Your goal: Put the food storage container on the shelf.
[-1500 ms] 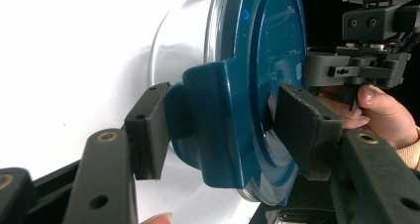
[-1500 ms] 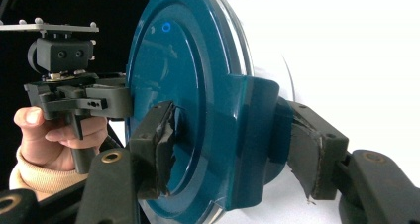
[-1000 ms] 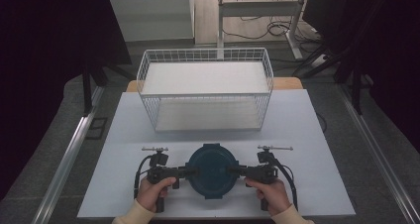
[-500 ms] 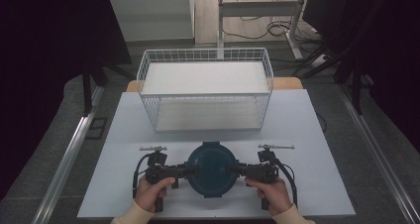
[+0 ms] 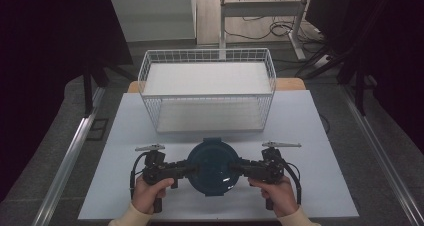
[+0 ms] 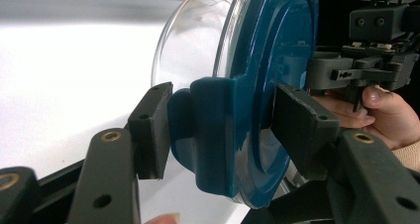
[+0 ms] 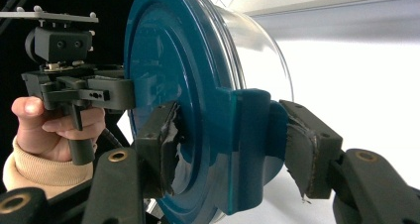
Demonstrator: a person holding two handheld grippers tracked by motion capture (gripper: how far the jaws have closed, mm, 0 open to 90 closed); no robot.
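A round clear glass container with a dark blue lid (image 5: 212, 166) hangs just above the white table (image 5: 305, 121), held from both sides. My left gripper (image 5: 192, 169) is shut on the lid's left clip. In the left gripper view, my left gripper (image 6: 223, 130) has both pads pressing on that blue clip (image 6: 210, 130), with the glass bowl (image 6: 193, 40) behind. My right gripper (image 5: 234, 167) is shut on the opposite clip. In the right gripper view, my right gripper (image 7: 230, 144) clamps the clip (image 7: 250, 135) on the lid (image 7: 163, 70).
A white wire basket (image 5: 207, 108) stands at the back of the table, a short way beyond the container. Dark floor and metal rails (image 5: 70, 156) flank the table. A desk frame and cables (image 5: 260, 16) lie further back.
Both hands and the container between them have risen a little off the table. The grips look the same.
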